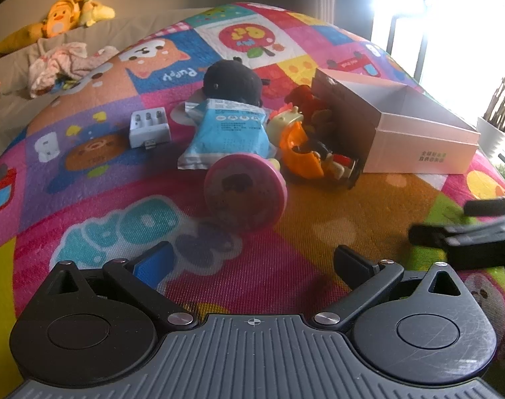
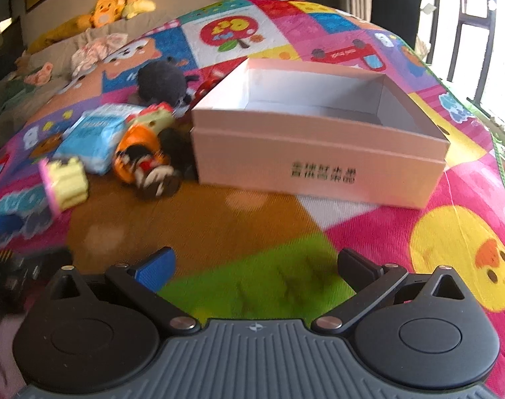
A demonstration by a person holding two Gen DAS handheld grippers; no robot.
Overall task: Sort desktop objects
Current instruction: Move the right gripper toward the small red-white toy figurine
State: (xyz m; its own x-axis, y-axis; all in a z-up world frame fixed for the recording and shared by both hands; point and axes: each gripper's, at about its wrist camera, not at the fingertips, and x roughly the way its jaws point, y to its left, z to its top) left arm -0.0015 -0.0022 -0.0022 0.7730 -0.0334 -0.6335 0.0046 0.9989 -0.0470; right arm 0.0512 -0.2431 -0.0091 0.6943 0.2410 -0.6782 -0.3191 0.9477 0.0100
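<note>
An open pink box [image 1: 419, 146] [image 2: 319, 163] stands empty on the colourful mat. Left of it lie an orange toy car [image 1: 302, 153] [image 2: 139, 153], a blue packet [image 1: 229, 133] [image 2: 92, 136], a black plush [image 1: 232, 81] [image 2: 161, 81], a white battery charger [image 1: 149, 126] and a pink round stamp toy [image 1: 246, 193] [image 2: 64, 184]. My left gripper [image 1: 252, 262] is open and empty, just short of the stamp toy. My right gripper [image 2: 255, 266] is open and empty in front of the box; it also shows in the left wrist view [image 1: 465, 232].
The patchwork play mat [image 2: 219, 219] covers the whole surface. A beige sofa with yellow plush toys [image 1: 73, 10] and crumpled cloth [image 1: 63, 63] lies at the back left. A bright window and a potted plant [image 1: 498, 106] are at the right.
</note>
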